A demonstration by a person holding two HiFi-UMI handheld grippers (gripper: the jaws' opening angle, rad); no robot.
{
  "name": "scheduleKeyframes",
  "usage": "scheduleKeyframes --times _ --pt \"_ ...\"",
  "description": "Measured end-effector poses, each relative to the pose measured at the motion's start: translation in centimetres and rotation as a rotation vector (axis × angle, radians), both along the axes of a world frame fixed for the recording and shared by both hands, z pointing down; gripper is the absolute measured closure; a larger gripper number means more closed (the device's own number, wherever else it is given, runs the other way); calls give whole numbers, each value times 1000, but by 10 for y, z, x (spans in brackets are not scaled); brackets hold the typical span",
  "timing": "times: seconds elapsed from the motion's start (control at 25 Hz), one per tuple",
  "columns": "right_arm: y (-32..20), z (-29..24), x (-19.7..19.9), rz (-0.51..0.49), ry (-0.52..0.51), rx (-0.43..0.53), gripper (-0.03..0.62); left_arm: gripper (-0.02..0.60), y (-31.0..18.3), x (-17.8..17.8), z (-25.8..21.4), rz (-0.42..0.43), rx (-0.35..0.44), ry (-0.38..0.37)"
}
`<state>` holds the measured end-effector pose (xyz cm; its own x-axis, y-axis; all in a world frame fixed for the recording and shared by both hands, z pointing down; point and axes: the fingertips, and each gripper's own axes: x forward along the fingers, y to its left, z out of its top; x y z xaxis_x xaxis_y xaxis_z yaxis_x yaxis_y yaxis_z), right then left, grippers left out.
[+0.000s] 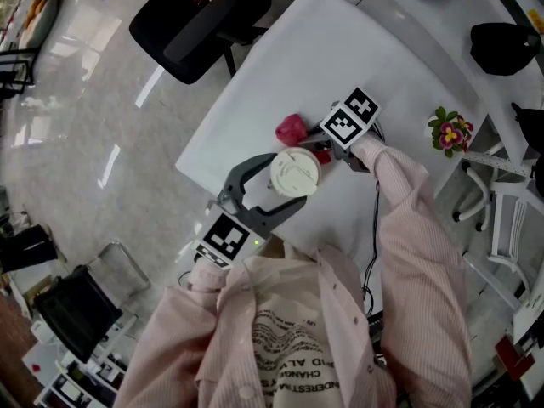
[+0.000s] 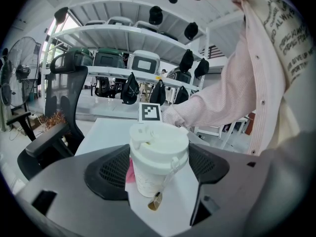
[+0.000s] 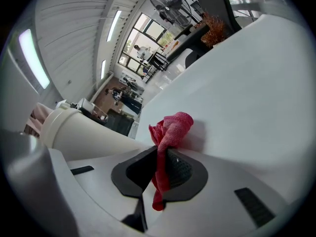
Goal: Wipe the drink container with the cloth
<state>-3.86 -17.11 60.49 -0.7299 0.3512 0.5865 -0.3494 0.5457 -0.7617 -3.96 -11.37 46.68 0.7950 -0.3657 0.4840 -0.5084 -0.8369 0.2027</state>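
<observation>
Left gripper (image 2: 159, 168) was clamped on the drink container (image 1: 295, 172), lid wedged between its pads, presumably to steady it upright on the table (image 1: 280, 75). Right gripper (image 3: 159, 169) pinched the red cloth (image 3: 170, 130), which bunched past its tips. The container stood just to its left, apparently ready for wiping.

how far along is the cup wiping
Done: the left gripper holds the white lidded cup upright on the table, and the right gripper is clamped on the red cloth. In hand: the cloth sits close beside the cup; contact can't be confirmed. Left: the wiping itself, as far as the pictures show.
</observation>
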Motion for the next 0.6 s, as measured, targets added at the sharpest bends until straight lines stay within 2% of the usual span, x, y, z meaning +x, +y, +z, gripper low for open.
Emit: scheduleKeyframes --times 0.12,0.32,0.6 --pt "-3 -5 1 21 -25 71 560 232 0 0 0 -1 7 -3" --pt "-10 -16 10 130 -65 145 560 232 0 0 -1 -17 29 -6" --pt "-25 -54 21 281 -141 314 560 232 1 -2 -6 -34 61 -19"
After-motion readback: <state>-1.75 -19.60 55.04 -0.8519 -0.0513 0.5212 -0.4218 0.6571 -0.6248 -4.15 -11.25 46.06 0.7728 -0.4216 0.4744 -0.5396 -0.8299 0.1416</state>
